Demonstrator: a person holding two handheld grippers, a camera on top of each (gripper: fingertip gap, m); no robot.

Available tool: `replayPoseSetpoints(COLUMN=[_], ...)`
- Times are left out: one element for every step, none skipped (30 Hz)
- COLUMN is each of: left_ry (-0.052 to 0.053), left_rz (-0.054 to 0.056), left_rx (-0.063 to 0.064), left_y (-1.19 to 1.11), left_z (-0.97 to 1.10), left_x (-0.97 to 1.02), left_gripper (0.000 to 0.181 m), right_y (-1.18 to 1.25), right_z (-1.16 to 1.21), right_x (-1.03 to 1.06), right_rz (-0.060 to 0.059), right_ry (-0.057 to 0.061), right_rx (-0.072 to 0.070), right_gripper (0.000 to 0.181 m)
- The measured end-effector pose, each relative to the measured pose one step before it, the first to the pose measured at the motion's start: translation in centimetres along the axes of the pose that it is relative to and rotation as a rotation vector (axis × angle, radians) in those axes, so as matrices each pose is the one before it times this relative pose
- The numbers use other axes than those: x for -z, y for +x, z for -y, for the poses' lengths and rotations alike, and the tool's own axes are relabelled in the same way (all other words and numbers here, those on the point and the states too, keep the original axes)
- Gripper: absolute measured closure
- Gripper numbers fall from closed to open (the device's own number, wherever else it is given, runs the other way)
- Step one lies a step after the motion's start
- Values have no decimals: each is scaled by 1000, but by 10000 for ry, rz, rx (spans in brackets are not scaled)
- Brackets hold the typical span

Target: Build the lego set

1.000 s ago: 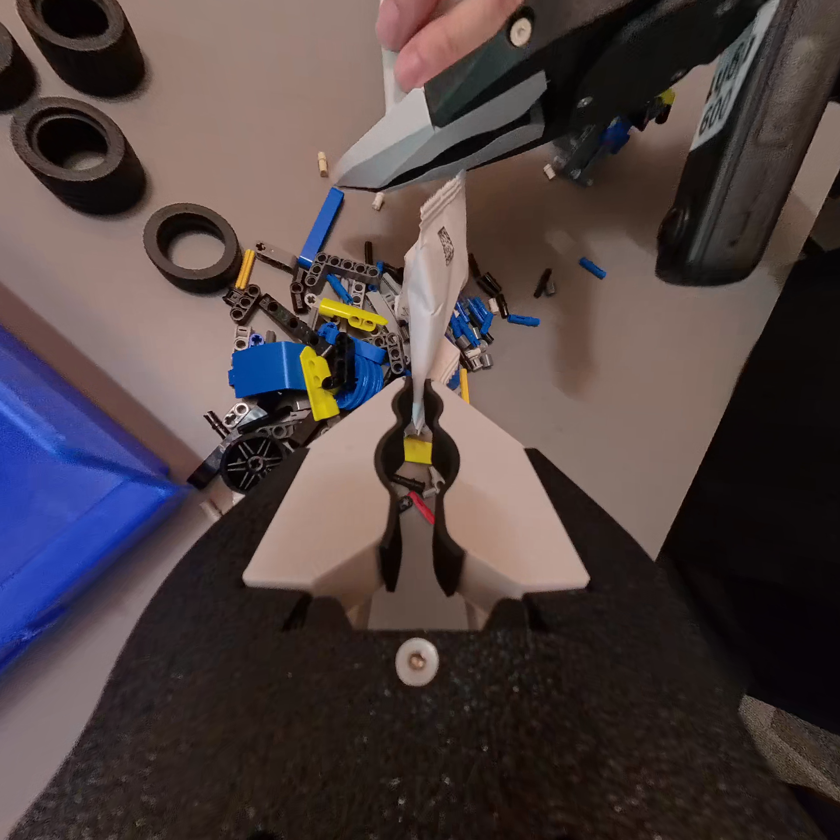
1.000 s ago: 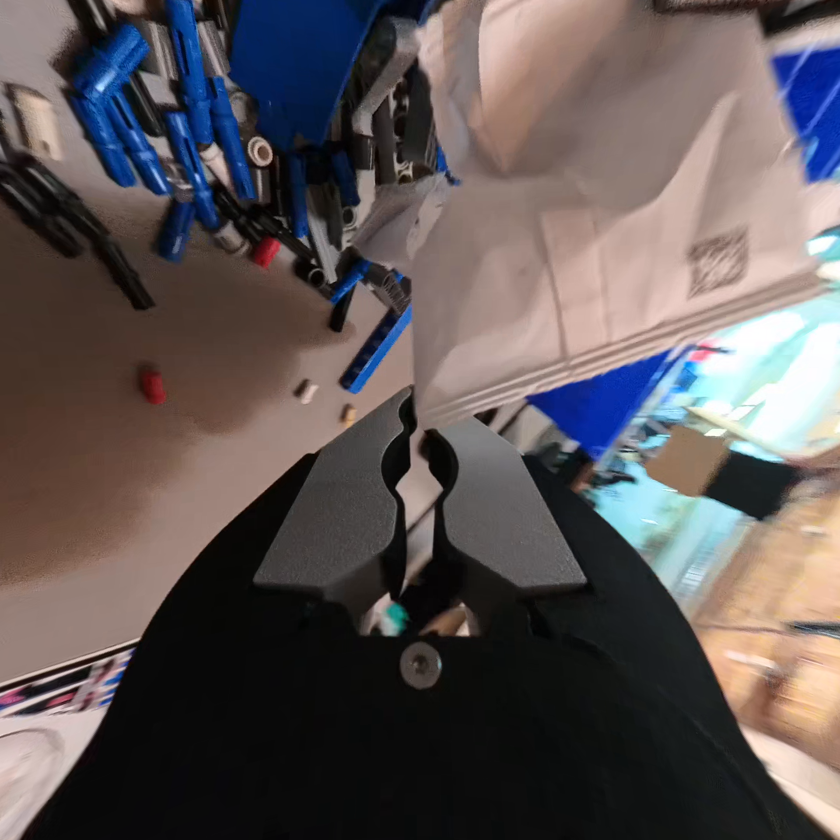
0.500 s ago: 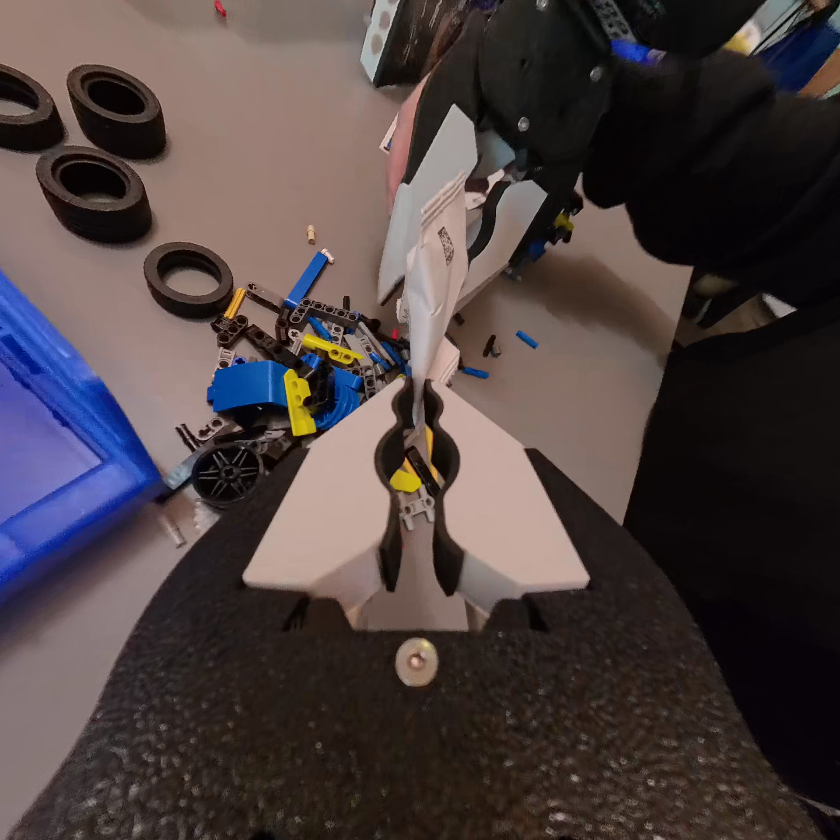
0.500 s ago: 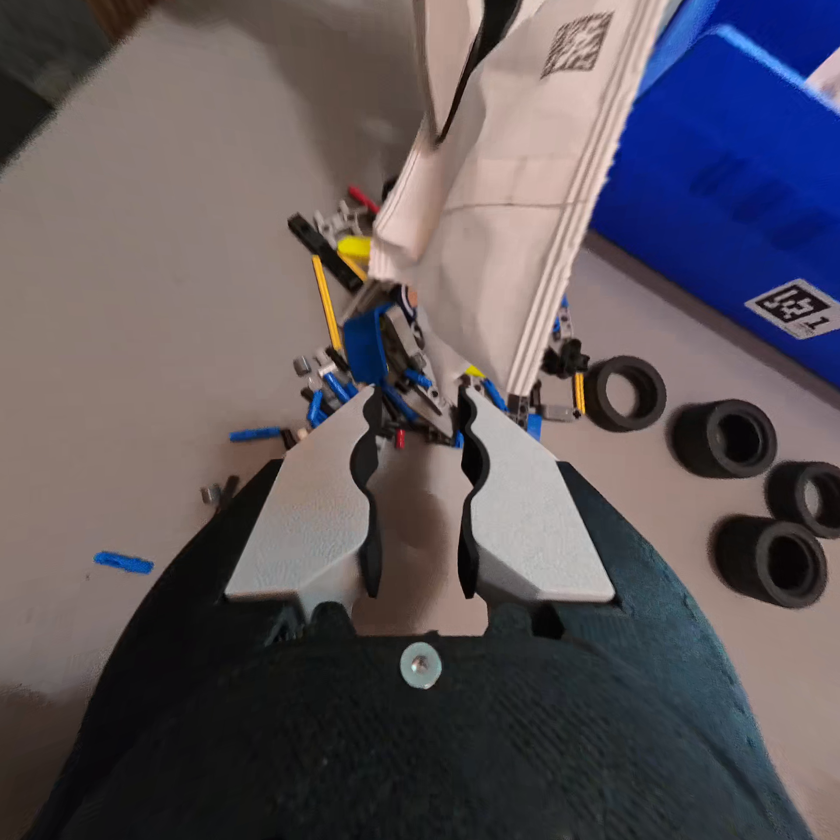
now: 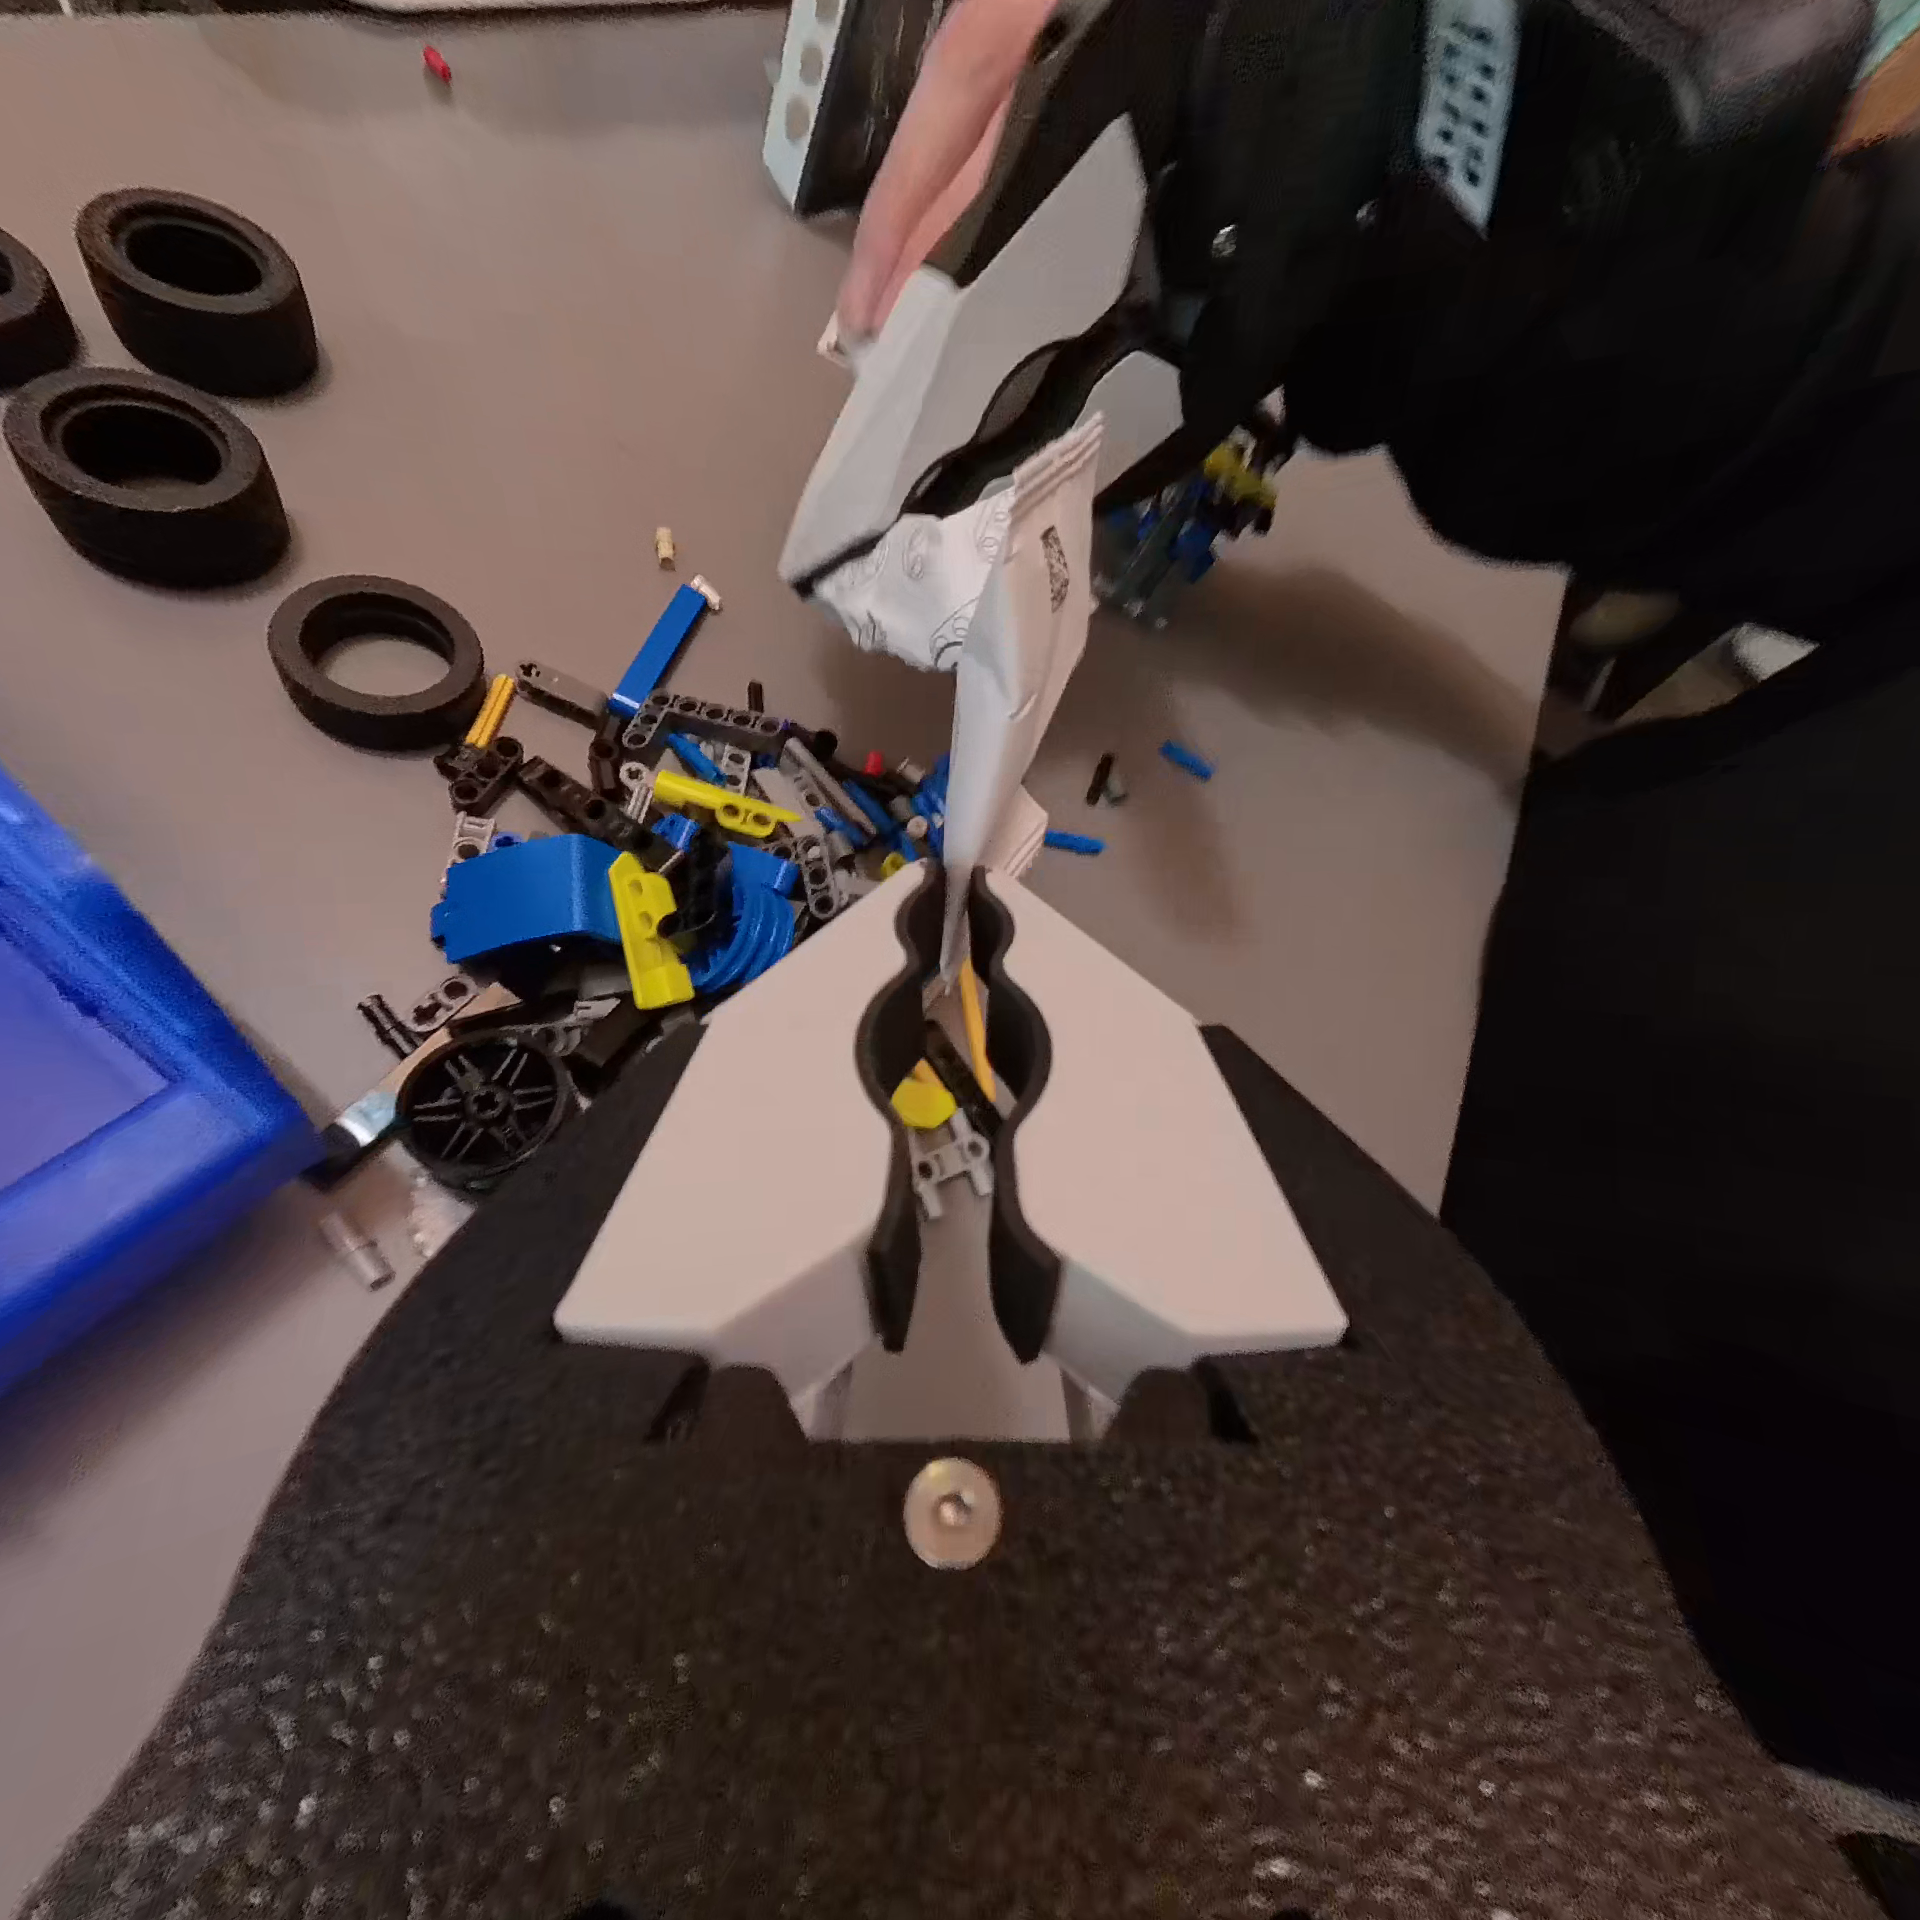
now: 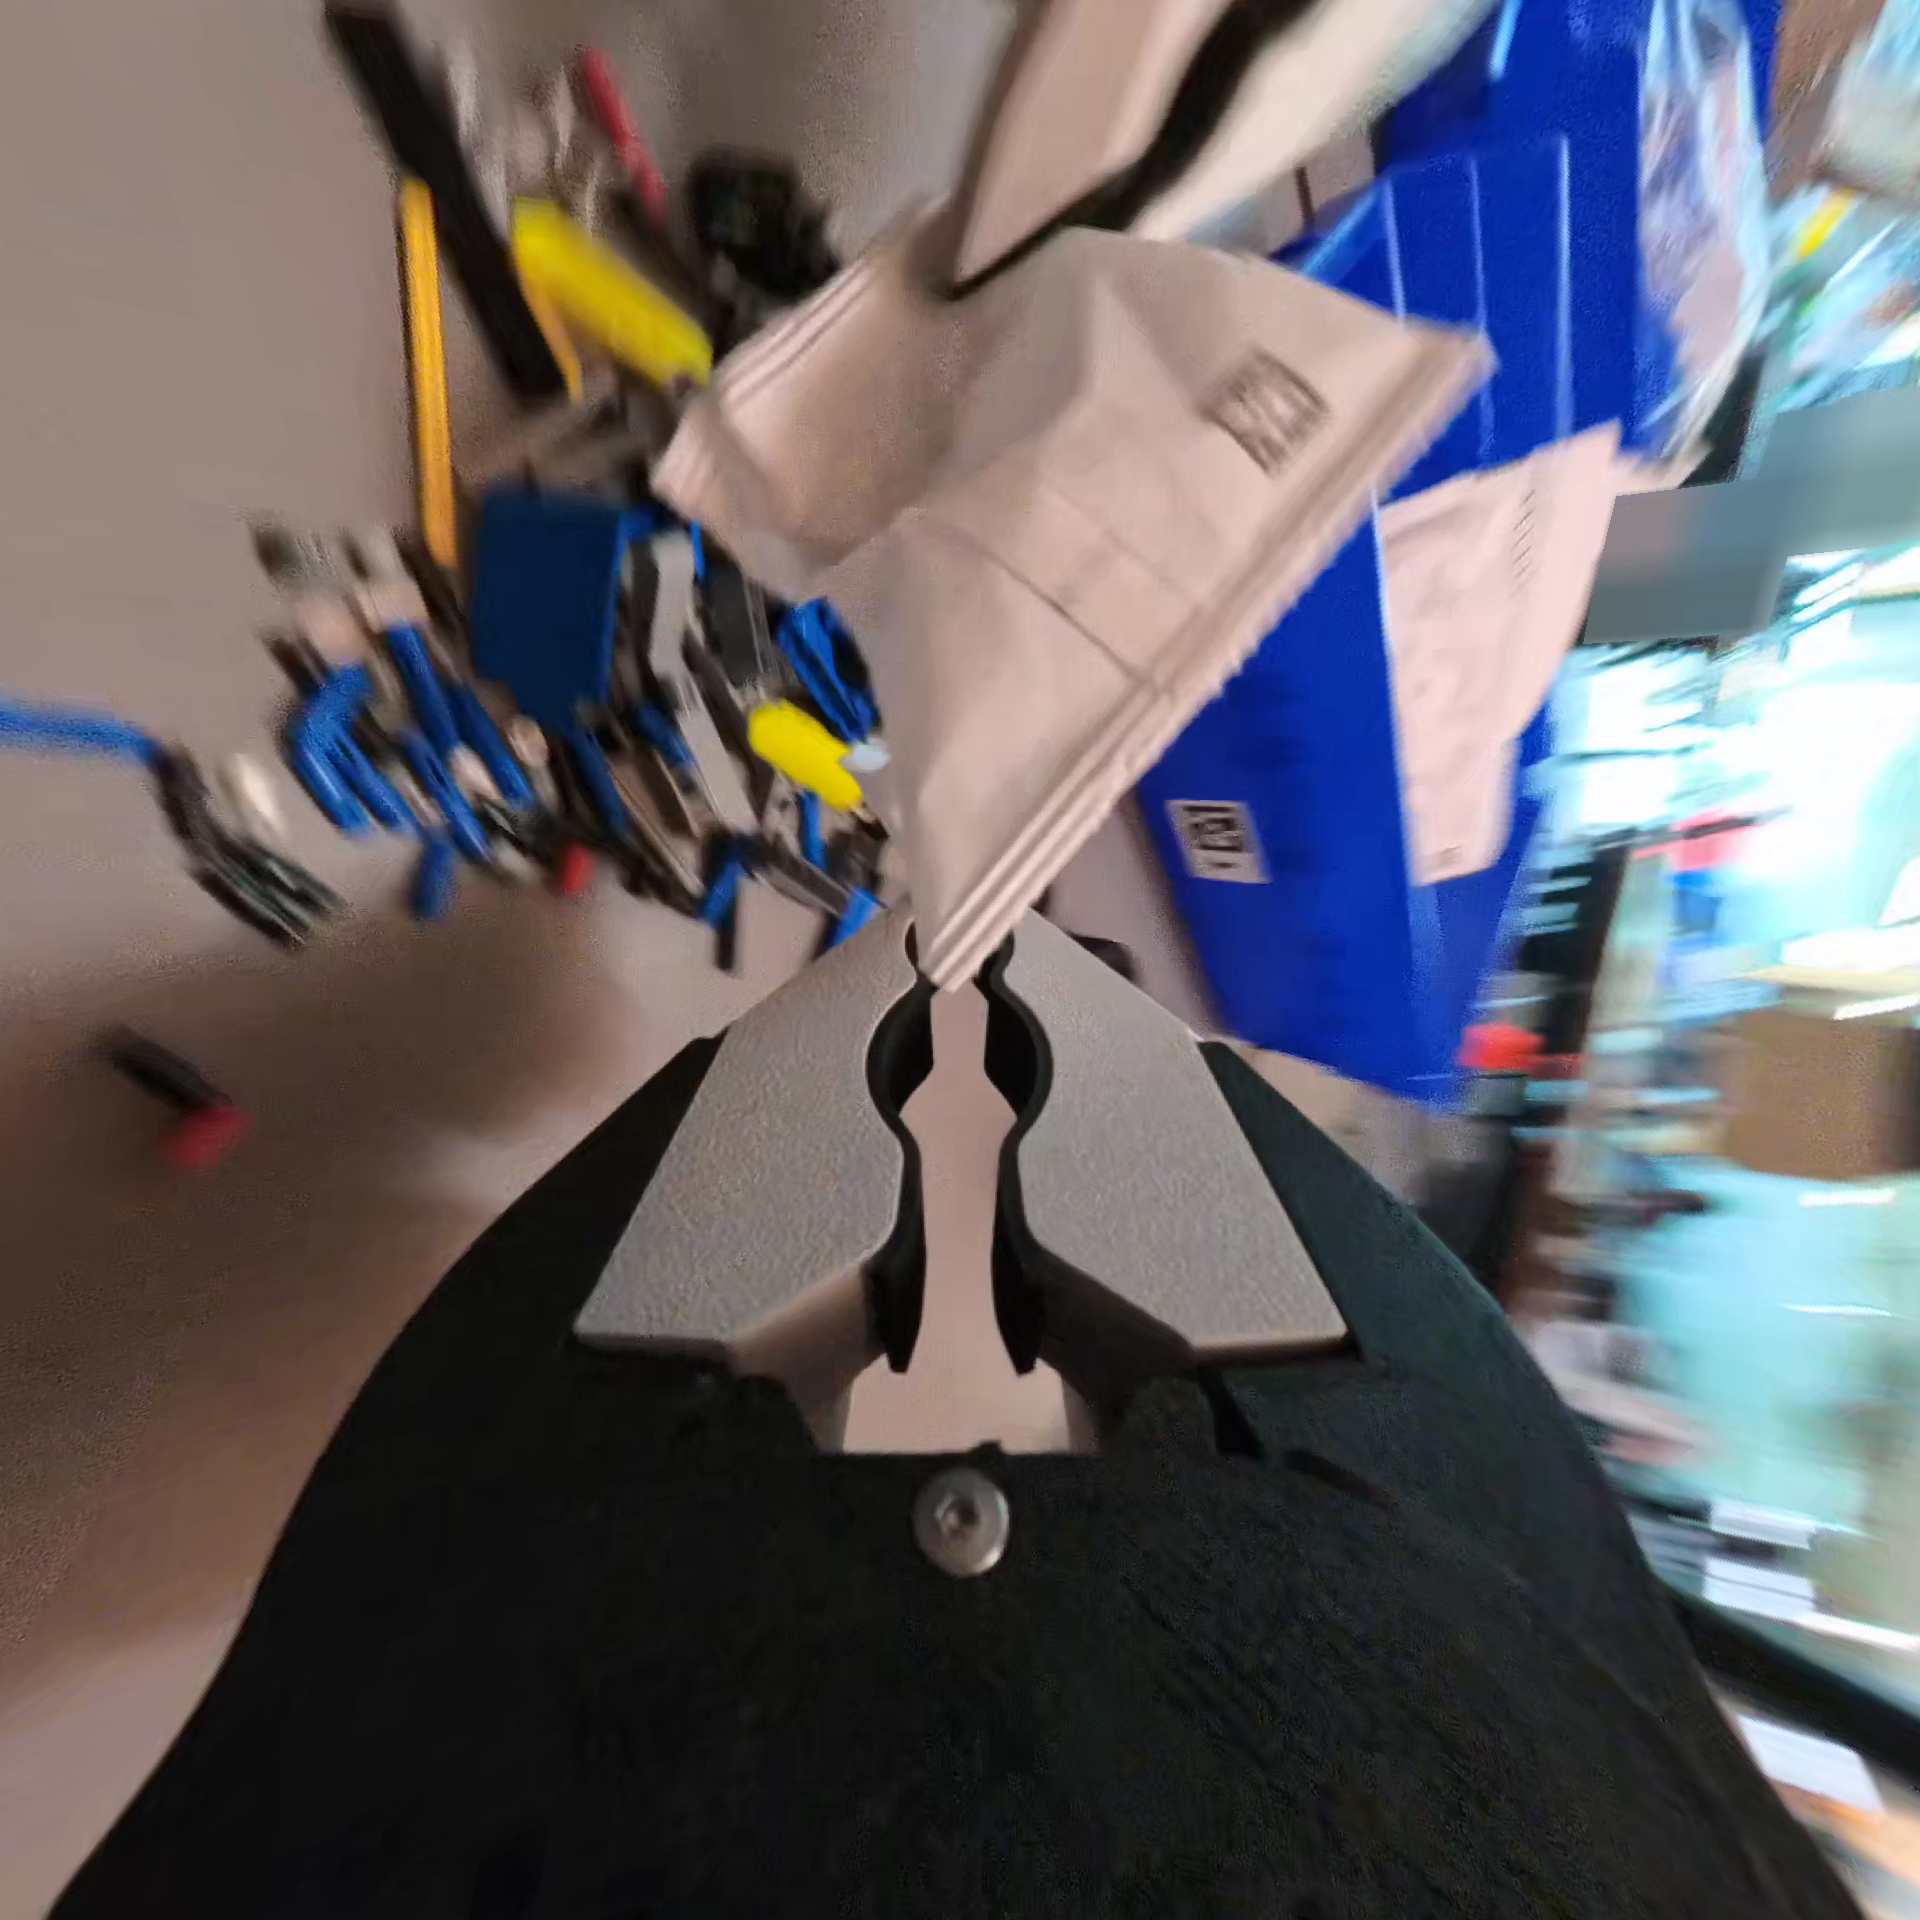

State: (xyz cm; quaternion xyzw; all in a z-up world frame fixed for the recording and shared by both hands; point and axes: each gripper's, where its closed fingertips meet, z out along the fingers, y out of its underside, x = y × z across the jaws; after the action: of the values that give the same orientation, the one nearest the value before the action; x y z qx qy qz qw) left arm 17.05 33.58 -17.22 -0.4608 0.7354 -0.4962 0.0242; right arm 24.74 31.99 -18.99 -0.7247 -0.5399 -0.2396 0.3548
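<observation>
Both claws, left claw (image 5: 954,883) and right claw (image 6: 954,961), pinch the paper bag (image 5: 1023,623) over the pieces (image 5: 665,831); emptying it, next discard it.

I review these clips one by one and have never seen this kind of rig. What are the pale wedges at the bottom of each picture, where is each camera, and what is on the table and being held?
There is no robot arm here: a person holds a two-finger gripper in each hand, with a camera on each looking forward along its fingers. The pale wedges are those fingers.

In the left wrist view, the left gripper is shut on the lower end of a white paper bag. The right gripper, seen farther off, closes on its upper end.

The right wrist view is blurred; the right gripper pinches a bag corner.

On the grey table lie a pile of loose lego pieces, black tyres and a blue bin.
</observation>
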Motion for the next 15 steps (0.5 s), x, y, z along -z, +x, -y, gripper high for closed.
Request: replayPoseSetpoints(left_ry=[-364, -380, -435, -423, -326, -254, -233, -217, -220, -204, -140, -127, -99, -9, 21], left_rz=[226, 190, 181, 202, 145, 51, 23, 23, 13, -37, -83, -84, -53, -11, 1], left_rx=[-170, -101, -46, -4, 50, 122, 210, 278, 295, 295, 310, 281, 202, 160, 93], left_y=[-120, -57, -63, -119, -44, 46, 11, -65, -131, -101, -72, -80, -134, -159, -87], left_z=[-192, -157, -222, -229, -106, -35, -56, -76, -151, -183, -128, -146, -135, -38, 3], left_x=[-116, -150, -175, -172, -139, -121, -119, -128, -167, -193, -213, -218, -184, -65, 30], left_gripper=[180, 180, 180, 180, 180, 180, 180, 180, 180, 180, 180, 180, 180, 180, 180], right_y=[390, 460, 387, 193, 223, 175, -78, -11, -140, -113, -3, 2, 128, 90, 81], right_z=[-364, -206, -24, -35, -101, -118, -20, 92, 212, 244, 177, 137, 74, 82, 202], right_x=[-29, -73, -72, -89, -71, -86, -124, -107, -114, -108, -116, -91, -63, -65, -21], right_rz=[-605, -651, -611, -495, -512, -422, -195, -219, -118, -118, -132, -67, -118, -104, -106], right_ry=[-612, -448, -252, -193, -183, -156, -75, -45, 11, 6, -26, 15, -2, -26, 72], right_rx=[1724, 1476, 1159, 985, 870, 610, 335, 275, 405, 546, 567, 362, 188, 243, 272], right_gripper=[181, 181, 181, 181, 181, 181, 181, 181, 181, 181, 181, 181, 180, 178, 177])
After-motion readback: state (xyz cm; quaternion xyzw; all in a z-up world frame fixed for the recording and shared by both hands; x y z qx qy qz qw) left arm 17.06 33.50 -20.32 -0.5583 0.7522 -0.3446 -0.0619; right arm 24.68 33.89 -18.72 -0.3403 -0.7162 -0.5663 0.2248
